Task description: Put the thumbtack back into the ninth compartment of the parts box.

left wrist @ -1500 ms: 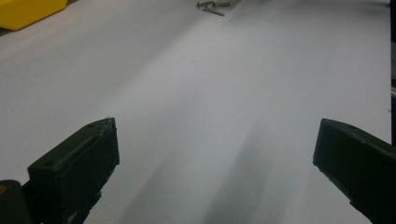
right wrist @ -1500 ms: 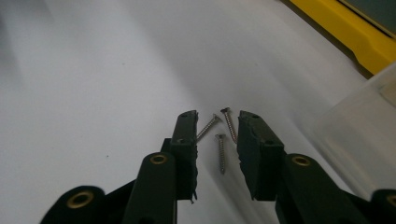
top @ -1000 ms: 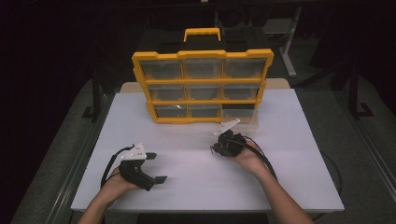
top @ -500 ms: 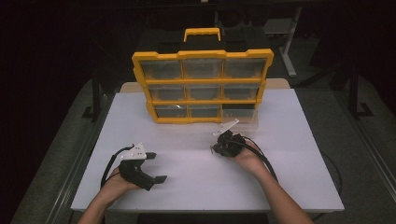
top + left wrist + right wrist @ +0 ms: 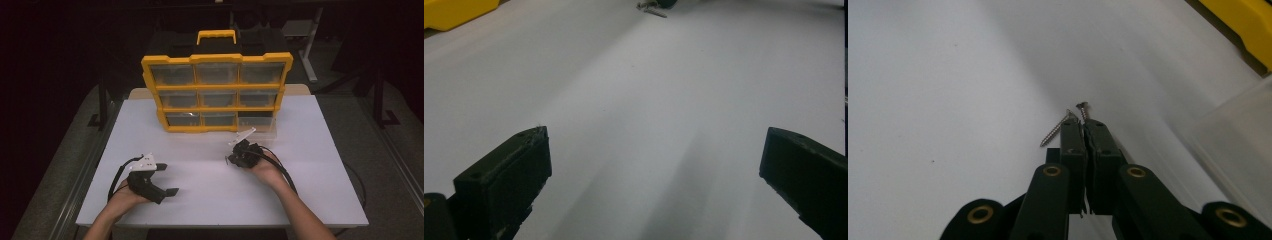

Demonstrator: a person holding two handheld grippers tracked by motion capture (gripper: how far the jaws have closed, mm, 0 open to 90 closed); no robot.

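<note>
My right gripper [image 5: 231, 159] rests on the white table [image 5: 210, 200] just in front of the yellow organizer [image 5: 217, 92], with its tips pointing left. In the right gripper view its jaws [image 5: 1083, 125] are pressed together, and a small screw [image 5: 1082, 109] sticks head-first out of the tips. A second screw [image 5: 1054, 131] lies slanted against the left jaw tip; whether it is pinched I cannot tell. My left gripper [image 5: 169, 179] lies at the front left, jaws wide apart [image 5: 654, 170] with bare table between them. The screws [image 5: 651, 7] appear far off in the left gripper view.
The organizer stands upright at the back of the table with several clear drawers. One clear drawer [image 5: 257, 125] at its lower right is pulled out onto the table, close behind my right gripper; its wall [image 5: 1238, 130] is at the right of the right gripper view.
</note>
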